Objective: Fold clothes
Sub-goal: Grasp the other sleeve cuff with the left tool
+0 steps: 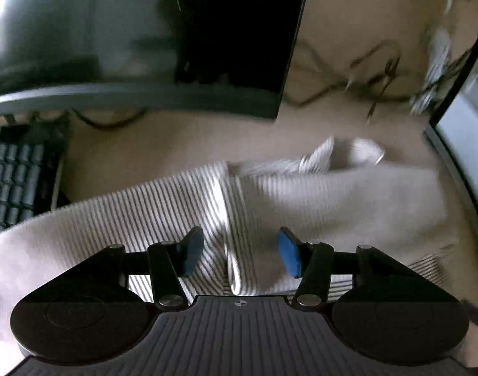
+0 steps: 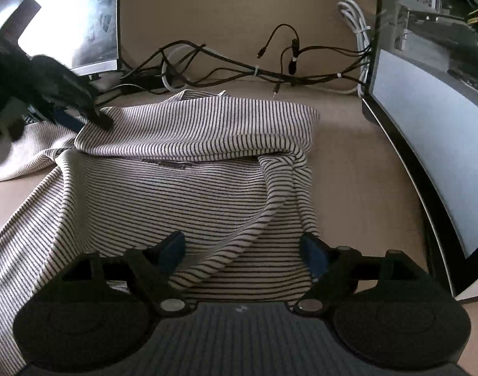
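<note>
Gaping right claw [image 2: 242,252] over striped shirt [image 2: 188,194]

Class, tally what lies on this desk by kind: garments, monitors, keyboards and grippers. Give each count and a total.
Striped garment: 1
Monitors: 2
Keyboard: 1
Grippers, left gripper and right gripper: 2
Total: 6
</note>
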The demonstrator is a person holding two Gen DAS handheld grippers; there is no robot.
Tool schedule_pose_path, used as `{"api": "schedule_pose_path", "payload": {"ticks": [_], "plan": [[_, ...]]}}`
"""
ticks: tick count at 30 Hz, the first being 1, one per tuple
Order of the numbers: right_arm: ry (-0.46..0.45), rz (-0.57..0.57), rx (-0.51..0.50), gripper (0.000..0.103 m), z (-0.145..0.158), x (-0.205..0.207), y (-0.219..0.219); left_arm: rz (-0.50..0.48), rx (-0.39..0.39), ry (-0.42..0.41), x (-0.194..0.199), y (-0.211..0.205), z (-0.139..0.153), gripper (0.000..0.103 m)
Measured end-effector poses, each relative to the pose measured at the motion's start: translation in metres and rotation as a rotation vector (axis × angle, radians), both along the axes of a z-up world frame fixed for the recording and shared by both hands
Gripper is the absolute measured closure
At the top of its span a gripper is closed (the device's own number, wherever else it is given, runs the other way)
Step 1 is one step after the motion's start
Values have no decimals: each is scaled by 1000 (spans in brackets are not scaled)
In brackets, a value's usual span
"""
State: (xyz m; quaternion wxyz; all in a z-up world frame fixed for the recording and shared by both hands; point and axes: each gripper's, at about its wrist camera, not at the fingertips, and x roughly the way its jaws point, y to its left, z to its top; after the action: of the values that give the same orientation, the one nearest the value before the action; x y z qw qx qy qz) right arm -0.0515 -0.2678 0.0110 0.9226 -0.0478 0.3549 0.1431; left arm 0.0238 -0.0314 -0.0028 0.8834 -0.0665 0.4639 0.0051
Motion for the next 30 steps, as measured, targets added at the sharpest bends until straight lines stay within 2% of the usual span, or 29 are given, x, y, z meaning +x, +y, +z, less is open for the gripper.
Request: {"api": "schedule_pose_path", "payload": {"ticks": [1,2,3,4,7,9,11,14,16,17,18,20,21,23,27,30], "plan": [[1,3,2,19,0,0,0,-7,6,-8,0,-3,-2,49],[2,6,5,18,0,0,0,-28,21,-30,-2,-7,-2,64],[3,9,5,17,-1,0,0,-54,41,-62,-4,-12,0,85],[4,12,5,16,-1,1,1,-77,56,-96,-5,-16,3,92],[12,28,6,9,-3,2,4,-112,119,-194,-7,-21,12,94],[19,39,4,5,-4,3,6,-116,169,-220,-4,-18,14,94],[23,48,1,2,-5,4,9,-104,186,-205,1,-11,10,93],[26,51,1,1,-6,4,10,-60,204,-167,-2,2,1,89],[28,53,-1,0,-7,5,10,-4,183,-139,-10,17,0,83],[28,53,-2,0,-7,5,11,24,160,-127,-16,24,1,70],[28,52,-3,0,-7,5,11,53,144,-126,-24,33,5,52],[28,52,-5,0,-7,5,12,112,124,-142,-44,53,14,32],[28,51,-5,0,-7,5,12,142,113,-150,-55,63,18,26],[27,51,-6,0,-7,5,12,216,99,-171,-76,89,25,23],[23,37,-11,0,-5,3,13,433,55,-218,-126,157,29,23],[18,24,-15,0,-3,2,14,562,30,-208,-157,206,23,23]]}}
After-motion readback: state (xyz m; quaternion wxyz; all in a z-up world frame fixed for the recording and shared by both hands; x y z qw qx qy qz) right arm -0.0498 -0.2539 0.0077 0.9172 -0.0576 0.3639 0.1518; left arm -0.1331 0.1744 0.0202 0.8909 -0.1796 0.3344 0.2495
